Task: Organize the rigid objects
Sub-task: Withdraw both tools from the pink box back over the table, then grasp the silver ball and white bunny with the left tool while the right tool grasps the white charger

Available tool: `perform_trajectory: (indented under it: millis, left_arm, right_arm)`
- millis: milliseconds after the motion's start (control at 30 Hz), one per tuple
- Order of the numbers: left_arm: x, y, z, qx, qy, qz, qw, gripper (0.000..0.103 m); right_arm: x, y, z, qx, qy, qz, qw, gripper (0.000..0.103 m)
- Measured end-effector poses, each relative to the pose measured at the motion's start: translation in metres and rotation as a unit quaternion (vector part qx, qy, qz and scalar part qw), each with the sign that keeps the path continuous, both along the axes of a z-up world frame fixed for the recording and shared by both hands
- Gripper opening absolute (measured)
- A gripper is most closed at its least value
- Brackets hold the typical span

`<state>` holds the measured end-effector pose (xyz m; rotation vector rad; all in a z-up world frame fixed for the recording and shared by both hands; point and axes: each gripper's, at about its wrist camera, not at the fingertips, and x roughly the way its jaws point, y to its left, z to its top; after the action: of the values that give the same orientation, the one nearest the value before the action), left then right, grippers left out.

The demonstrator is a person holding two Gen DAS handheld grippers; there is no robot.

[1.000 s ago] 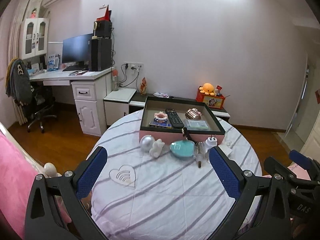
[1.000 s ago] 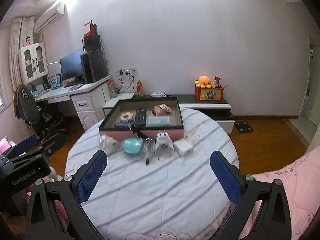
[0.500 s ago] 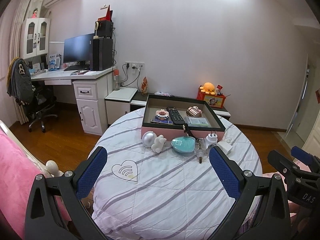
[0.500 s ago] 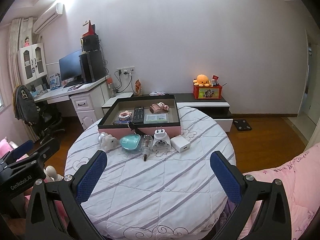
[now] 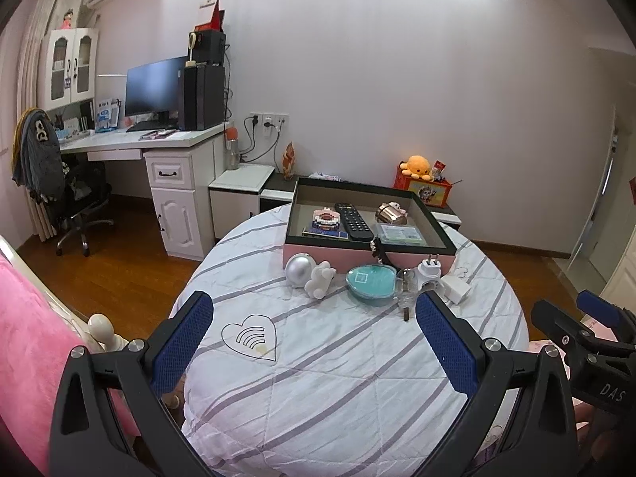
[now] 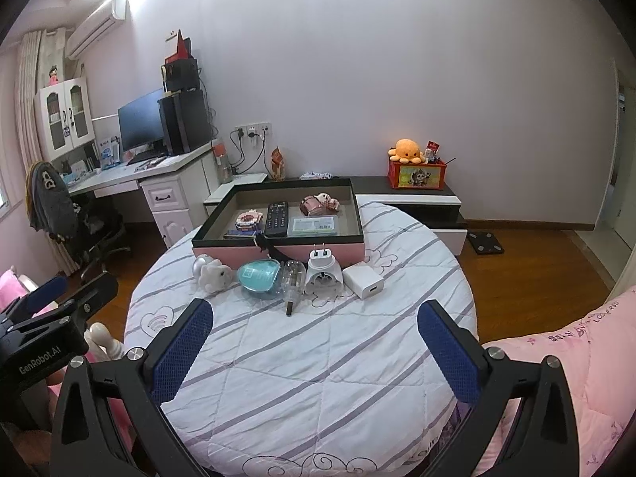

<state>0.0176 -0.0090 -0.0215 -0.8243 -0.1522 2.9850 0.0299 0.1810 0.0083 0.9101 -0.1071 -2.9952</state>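
On a round table (image 5: 318, 389) under a striped quilt stands a pink box (image 5: 369, 257) (image 6: 342, 252) with a black rim. It holds a remote (image 5: 353, 220), a brick toy and a clear case. In a row before it lie a silver ball (image 5: 300, 270), a white bear figurine (image 5: 320, 280), a teal heart-shaped box (image 5: 371, 282) (image 6: 258, 276), a clear bottle (image 6: 292, 278), a white plug adapter (image 6: 324, 274) and a white charger cube (image 6: 363, 281). My left gripper (image 5: 314, 318) and right gripper (image 6: 316, 318) hover open over the table's near side, well short of the row, with nothing between the fingers.
Pink bedding lies at the left (image 5: 28, 338) and at the right (image 6: 576, 357) of the table. A white bedpost knob (image 5: 101, 326) stands near the left edge. A desk with a monitor (image 5: 155, 91), an office chair (image 5: 59, 183) and a low cabinet (image 6: 409, 198) line the wall.
Both grippers have drawn back a little from the table, so the box and the row of objects look smaller and farther. Both stay open; nothing on the table has moved.
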Motion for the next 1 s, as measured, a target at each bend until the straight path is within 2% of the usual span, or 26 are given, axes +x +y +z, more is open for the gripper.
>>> perform_trajectory:
  millis: [433,767,1000]
  left_arm:
    - [-0.055,0.000,-0.024,-0.006,-0.040,-0.007,0.9992,0.103]
    - [-0.133,0.001,-0.077,-0.024,-0.097,-0.005,0.9950,0.103]
    - [-0.171,-0.005,-0.110,-0.035,-0.136,0.002,0.9901,0.103]
  right_arm:
    - [-0.058,0.017,-0.034,0.012,-0.053,-0.009,0.999,0.103]
    - [-0.125,0.034,-0.072,0.032,-0.107,-0.007,0.994,0.103]
    - [-0.160,0.051,-0.102,0.036,-0.148,-0.011,0.988,0.103]
